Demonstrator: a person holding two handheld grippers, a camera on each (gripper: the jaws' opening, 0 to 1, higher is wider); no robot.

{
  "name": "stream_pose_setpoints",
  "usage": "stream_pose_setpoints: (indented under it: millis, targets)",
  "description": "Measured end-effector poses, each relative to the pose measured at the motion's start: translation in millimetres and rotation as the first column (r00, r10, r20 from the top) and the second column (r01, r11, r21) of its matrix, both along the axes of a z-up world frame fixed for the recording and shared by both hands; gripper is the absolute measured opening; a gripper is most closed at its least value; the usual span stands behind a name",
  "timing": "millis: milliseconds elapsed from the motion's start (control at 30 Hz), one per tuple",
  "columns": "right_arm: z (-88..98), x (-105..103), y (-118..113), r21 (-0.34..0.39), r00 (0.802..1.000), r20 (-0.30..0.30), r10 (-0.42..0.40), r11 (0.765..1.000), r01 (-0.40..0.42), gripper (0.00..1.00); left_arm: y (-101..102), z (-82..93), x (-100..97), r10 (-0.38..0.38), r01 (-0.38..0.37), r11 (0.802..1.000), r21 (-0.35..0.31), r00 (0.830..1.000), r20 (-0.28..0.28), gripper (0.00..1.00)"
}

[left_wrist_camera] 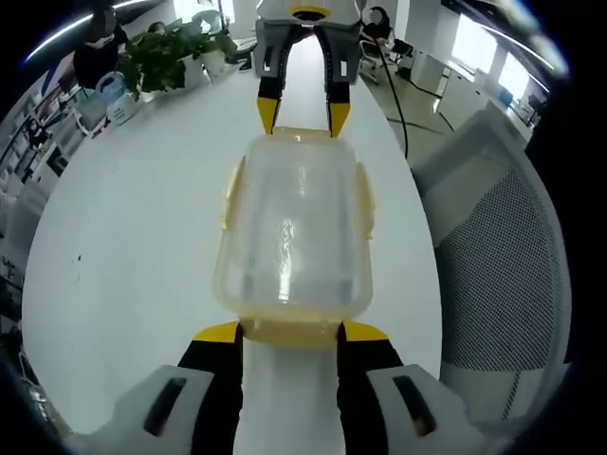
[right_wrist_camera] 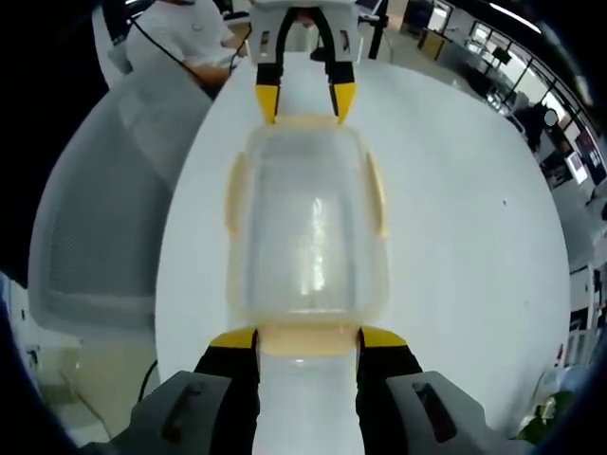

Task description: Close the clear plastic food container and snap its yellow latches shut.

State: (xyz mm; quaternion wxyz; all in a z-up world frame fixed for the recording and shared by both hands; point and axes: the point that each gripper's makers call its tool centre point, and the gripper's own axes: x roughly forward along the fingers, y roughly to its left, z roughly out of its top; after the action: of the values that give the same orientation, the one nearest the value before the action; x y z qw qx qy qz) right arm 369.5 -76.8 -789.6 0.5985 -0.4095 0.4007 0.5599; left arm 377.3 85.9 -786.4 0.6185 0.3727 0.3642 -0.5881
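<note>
The clear plastic container (left_wrist_camera: 292,227) (right_wrist_camera: 305,223) stands on the white table (left_wrist_camera: 123,246) with its lid on. Yellow latches (left_wrist_camera: 230,194) (right_wrist_camera: 234,204) stick out along its long sides. A yellow end latch (left_wrist_camera: 289,330) lies between the tips of my left gripper (left_wrist_camera: 291,334), whose jaws stand wide apart. At the far end, my right gripper (left_wrist_camera: 303,118) faces me with its tips at the container's edge. In the right gripper view, my right gripper (right_wrist_camera: 308,339) is open, straddling the other end latch (right_wrist_camera: 308,339), and the left gripper (right_wrist_camera: 305,104) is opposite.
A grey mesh-backed chair (left_wrist_camera: 493,256) (right_wrist_camera: 104,209) stands close along one table edge. Potted plants (left_wrist_camera: 175,57) and small items sit at the far corner of the table. A person (right_wrist_camera: 185,33) sits beyond the chair, and cables (left_wrist_camera: 398,104) hang off the table's edge.
</note>
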Motion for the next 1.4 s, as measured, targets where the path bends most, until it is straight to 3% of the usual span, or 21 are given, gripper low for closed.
stream_pose_setpoints:
  millis: [800,1400]
  targets:
    - [-4.5,-2.9,-23.2,-0.028,1.000,-0.006,-0.016,0.999,0.016,0.38,-23.3,-2.8,-1.5,-0.008,0.008,1.000,-0.001,1.000,-0.005,0.37]
    - [-6.5,-8.0,-26.0,-0.033,1.000,-0.025,-0.015,0.999,0.014,0.38,-25.7,-7.6,-5.9,-0.002,0.002,1.000,-0.001,0.999,-0.032,0.37]
